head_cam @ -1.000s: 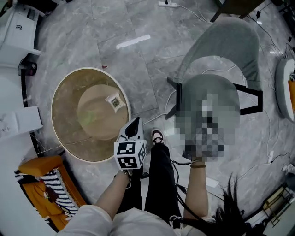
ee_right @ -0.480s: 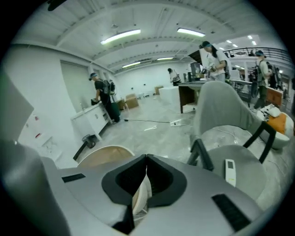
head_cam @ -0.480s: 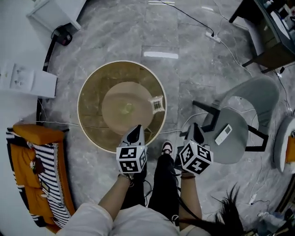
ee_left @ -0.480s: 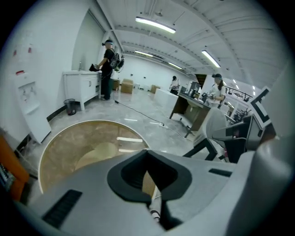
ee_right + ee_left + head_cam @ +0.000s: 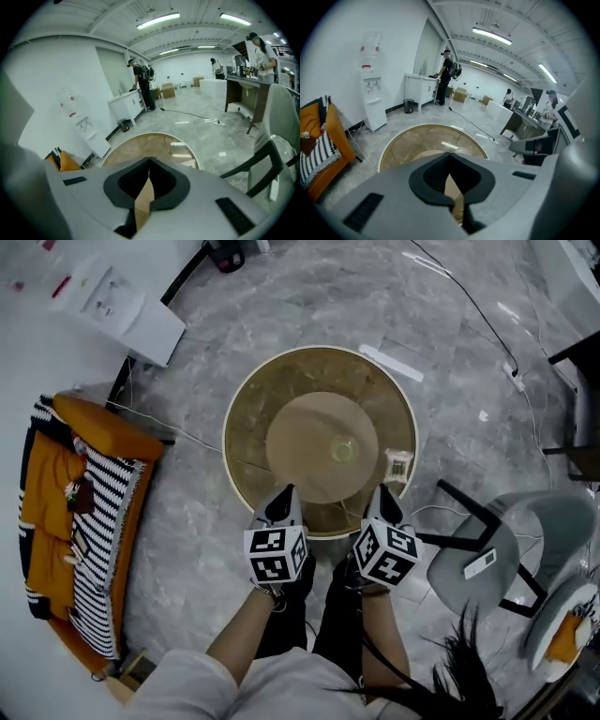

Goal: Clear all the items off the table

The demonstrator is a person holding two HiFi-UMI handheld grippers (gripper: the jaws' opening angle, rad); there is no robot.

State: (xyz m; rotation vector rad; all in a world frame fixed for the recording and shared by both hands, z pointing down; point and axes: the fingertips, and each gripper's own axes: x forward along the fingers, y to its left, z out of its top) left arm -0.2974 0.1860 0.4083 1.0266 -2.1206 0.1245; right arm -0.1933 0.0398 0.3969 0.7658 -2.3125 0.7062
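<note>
Your left gripper and right gripper hover at the table's near rim, jaws together and empty. Only a small greenish thing and a tag seem left.

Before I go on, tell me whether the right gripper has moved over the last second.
Yes. The right gripper has swung away from the grey chair to the round table's near rim, level with the left gripper.

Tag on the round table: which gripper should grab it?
Right, probably. The right gripper is nearest the tag at the table's right edge; the left gripper is farther away. Both are shut and empty.
</note>
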